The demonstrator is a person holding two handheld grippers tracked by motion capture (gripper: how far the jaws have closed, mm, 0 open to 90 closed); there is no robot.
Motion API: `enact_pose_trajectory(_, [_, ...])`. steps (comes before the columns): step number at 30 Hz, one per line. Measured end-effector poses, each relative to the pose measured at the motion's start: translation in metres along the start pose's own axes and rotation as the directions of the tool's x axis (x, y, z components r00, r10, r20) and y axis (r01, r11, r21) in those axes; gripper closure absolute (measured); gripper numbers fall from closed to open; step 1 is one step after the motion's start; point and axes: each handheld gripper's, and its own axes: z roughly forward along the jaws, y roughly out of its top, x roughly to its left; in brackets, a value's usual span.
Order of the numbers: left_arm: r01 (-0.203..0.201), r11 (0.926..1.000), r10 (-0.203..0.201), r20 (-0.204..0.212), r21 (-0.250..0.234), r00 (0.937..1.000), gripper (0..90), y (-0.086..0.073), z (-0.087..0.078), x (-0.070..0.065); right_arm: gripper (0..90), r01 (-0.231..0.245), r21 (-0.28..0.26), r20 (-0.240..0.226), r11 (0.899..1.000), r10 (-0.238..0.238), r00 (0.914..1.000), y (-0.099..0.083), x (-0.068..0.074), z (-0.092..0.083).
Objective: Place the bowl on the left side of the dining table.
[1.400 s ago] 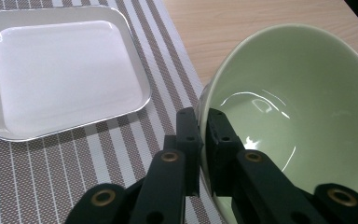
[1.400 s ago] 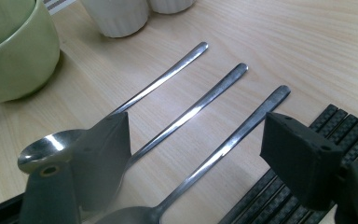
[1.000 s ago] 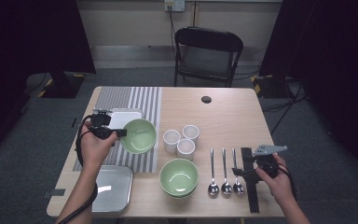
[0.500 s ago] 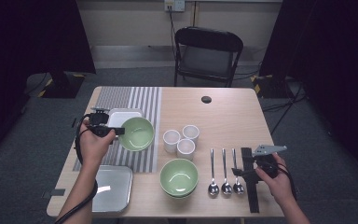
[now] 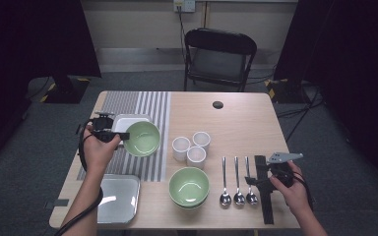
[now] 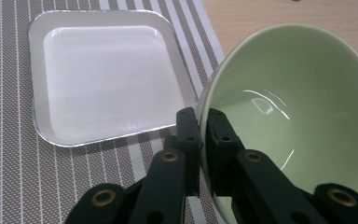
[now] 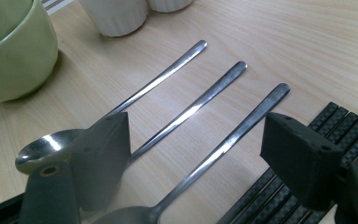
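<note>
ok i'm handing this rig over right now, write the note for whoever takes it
Left gripper: shut on the rim of the green bowl, held tilted above the striped mat, beside the white square plate.
Right gripper: open, holding nothing, hovering low over the three spoons near the black strip.
Elsewhere: a second green bowl at the front centre, three white cups mid-table, a metal tray at the front left.
Done: one bowl picked up.
Left: probably set that bowl down on the mat or plate; the spoons are untouched.
</note>
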Motion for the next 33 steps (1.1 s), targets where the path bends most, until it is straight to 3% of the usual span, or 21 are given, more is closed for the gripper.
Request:
enact_pose_trajectory(5, [-0.011, 0.9999, 0.011, -0.004, -0.004, 0.9999, 85.5, 0.001, 0.001, 0.002, 23.1, 0.001, -0.001, 0.004, 1.0, -0.001, 1.0, 0.0, -0.001, 0.0])
enact_pose_trajectory(24, [0.017, 0.9998, -0.017, -0.035, -0.008, 0.9992, 85.5, 0.009, 0.003, 0.011, 23.1, -0.013, -0.006, 0.004, 1.0, 0.013, 0.9999, -0.002, -0.004, -0.002])
enact_pose_trajectory(33, [0.025, 0.9997, -0.025, -0.023, -0.004, 0.9994, 85.6, 0.011, 0.006, 0.017, 23.2, -0.017, -0.005, 0.004, 1.0, 0.017, 0.9998, -0.002, -0.003, -0.001])
